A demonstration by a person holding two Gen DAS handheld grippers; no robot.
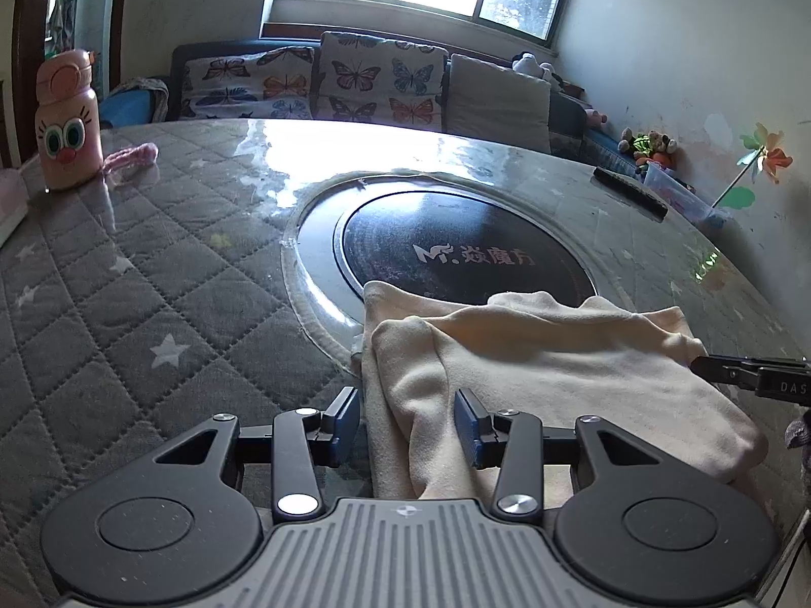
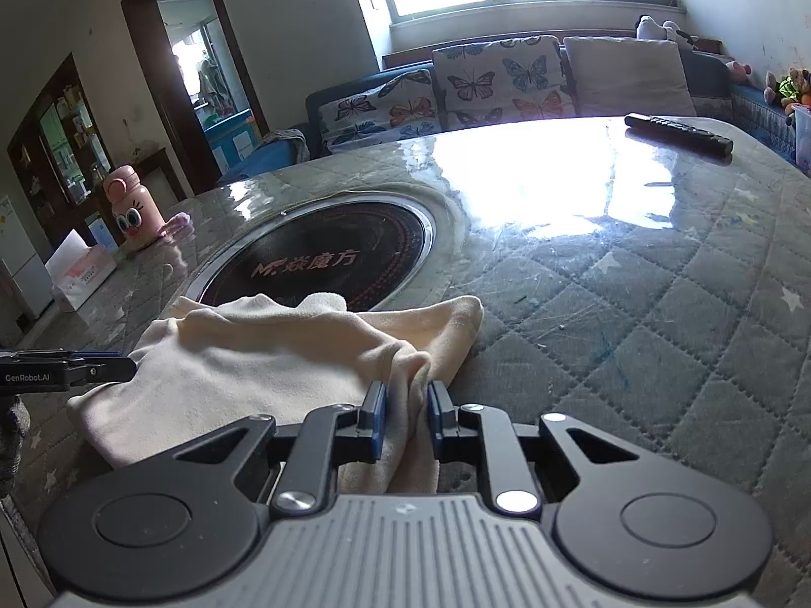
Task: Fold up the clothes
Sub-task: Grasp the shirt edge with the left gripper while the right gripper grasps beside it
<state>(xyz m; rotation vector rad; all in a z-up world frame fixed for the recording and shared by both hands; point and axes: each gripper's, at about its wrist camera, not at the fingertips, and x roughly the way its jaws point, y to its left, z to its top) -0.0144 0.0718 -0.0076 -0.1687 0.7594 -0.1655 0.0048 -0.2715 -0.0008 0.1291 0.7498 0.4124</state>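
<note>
The table (image 1: 126, 273), round and covered in grey quilted star-print cloth under clear sheeting, filled both views, with a black induction plate (image 1: 456, 248) set in its middle. Only the right wrist view took in the doorway (image 2: 203, 50), the dark cabinet (image 2: 56, 152) and the tissue box (image 2: 83, 268) at the table's left edge; only the left wrist view showed the pinwheel (image 1: 760, 157) against the right wall. Both showed the butterfly-print sofa (image 1: 355, 81), the pink bottle (image 1: 66, 121) and the remote control (image 2: 679, 134).

A cream garment (image 1: 547, 370) lay partly folded on the near side of the table, its far edge overlapping the induction plate.

The left hand-held gripper (image 1: 408, 420) stood about half open, its blue pads on either side of a raised fold at the garment's left end; the right pad sat against the cloth, and I could not tell whether the left pad touched it. The right hand-held gripper (image 2: 408, 415) was nearly closed, pinching a bunched ridge of the garment's right edge between its pads. Each gripper's tip appeared side-on in the other's view, at the cloth's edge.

The plate carried an "M" logo followed by Chinese characters. The left gripper's side read "GenRobot.AI" in the right wrist view; the right gripper's side showed "DAS", cut off by the frame.
</note>
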